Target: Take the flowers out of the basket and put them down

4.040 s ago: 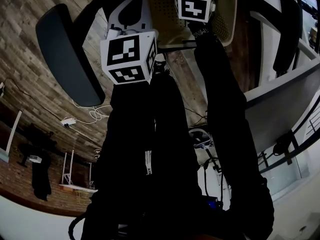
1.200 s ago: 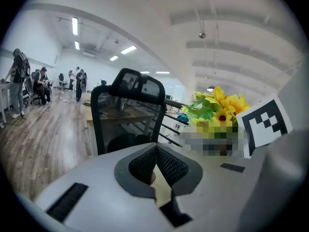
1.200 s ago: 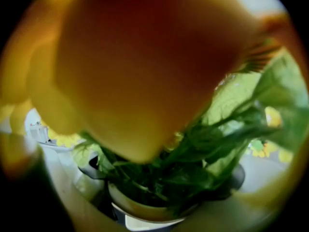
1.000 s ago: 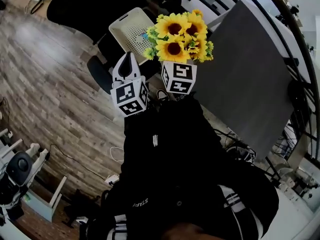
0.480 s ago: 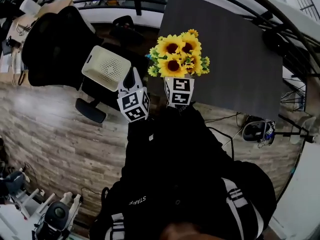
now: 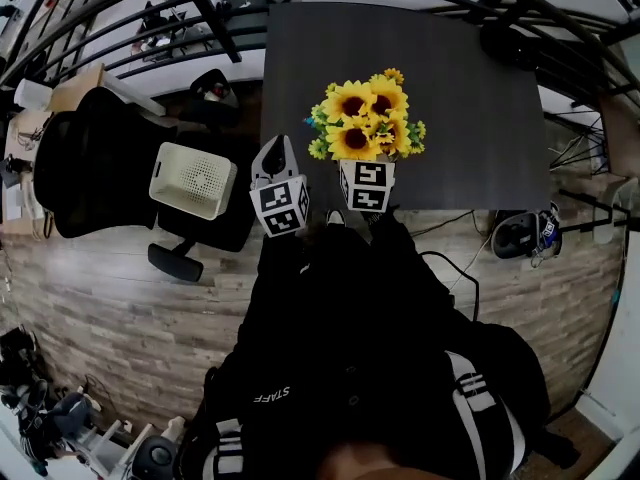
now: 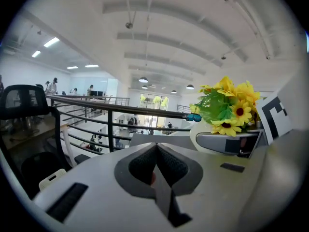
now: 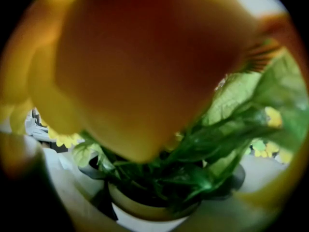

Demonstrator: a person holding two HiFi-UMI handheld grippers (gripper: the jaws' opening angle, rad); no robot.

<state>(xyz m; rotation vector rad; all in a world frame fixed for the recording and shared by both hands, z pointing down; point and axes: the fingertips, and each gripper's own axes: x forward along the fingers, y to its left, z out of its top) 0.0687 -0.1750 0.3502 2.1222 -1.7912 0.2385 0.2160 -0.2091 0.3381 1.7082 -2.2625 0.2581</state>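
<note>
The right gripper (image 6: 366,180) is clamped on the base of the flowers (image 6: 365,120), whose green stems fill the gap between its jaws, and over the last second it has carried the bunch from beside the basket (image 6: 193,180) to above the near edge of the dark tabletop (image 6: 470,88). The basket now sits empty on the chair (image 6: 95,168), well apart, so only the setting down appears to be left. The left gripper (image 7: 155,163) hangs alongside, jaws together on nothing.

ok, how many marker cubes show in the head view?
2. The left cube is right of the white basket; the right cube sits just below the sunflowers. None looks hidden.
</note>
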